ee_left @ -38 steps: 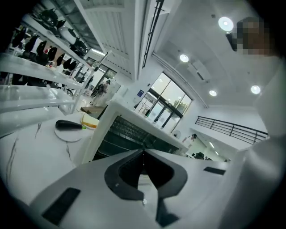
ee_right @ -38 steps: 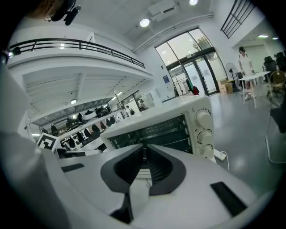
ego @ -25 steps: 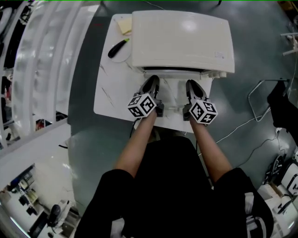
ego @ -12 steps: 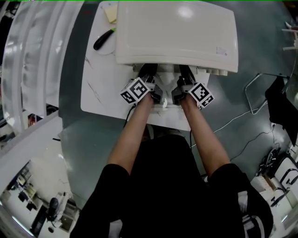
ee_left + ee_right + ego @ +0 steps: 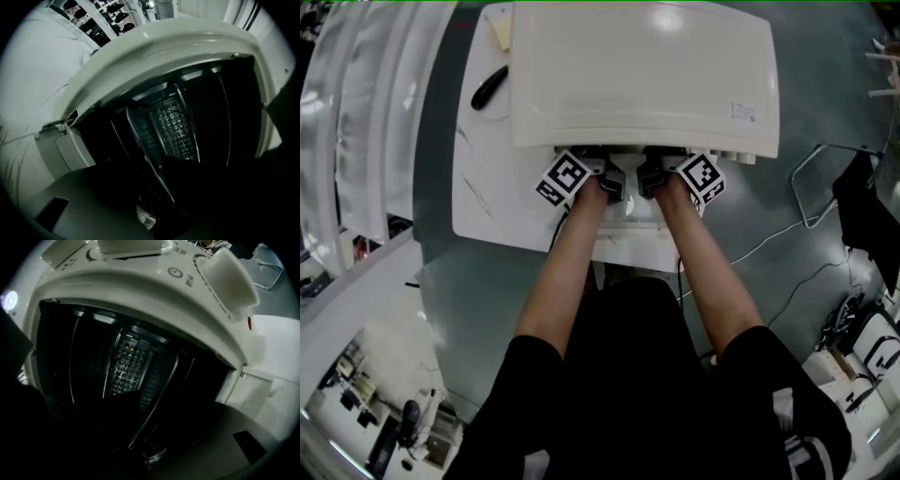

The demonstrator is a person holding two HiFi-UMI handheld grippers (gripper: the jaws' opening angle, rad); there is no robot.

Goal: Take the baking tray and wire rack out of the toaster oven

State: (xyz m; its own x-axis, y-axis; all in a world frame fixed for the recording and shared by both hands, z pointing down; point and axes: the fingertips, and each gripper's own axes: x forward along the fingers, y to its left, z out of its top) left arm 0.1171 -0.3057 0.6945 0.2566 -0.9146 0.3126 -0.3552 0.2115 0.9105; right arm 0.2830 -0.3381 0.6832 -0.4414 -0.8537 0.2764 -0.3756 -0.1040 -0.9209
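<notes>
Seen from above, a black pen [image 5: 490, 86] and a yellow note [image 5: 500, 33] lie at the left of the white tabletop [image 5: 483, 202], beside a cream toaster oven [image 5: 642, 80]. The person's bare forearms reach forward side by side to the oven's front. The left claw [image 5: 605, 176] points into the oven's mouth, its marker cube [image 5: 562, 178] just outside the edge of the oven's top. Its jaws have just been opening and stand partly apart, gripping nothing. In its own view the grey oven door [image 5: 79, 201] hangs open at lower left, and the wire rack [image 5: 150, 159] lies inside the dark cavity just ahead of the claw, one bright bar running down toward the gap between the jaws. The baking tray cannot be told apart in the gloom. The right claw [image 5: 649, 176], close beside the left, also points into the mouth. Its jaws, likewise just opening, stand partly apart and hold nothing, with the rack's bars just ahead. A thin white cable [image 5: 778, 258] trails over the grey floor [image 5: 469, 300] at right.
</notes>
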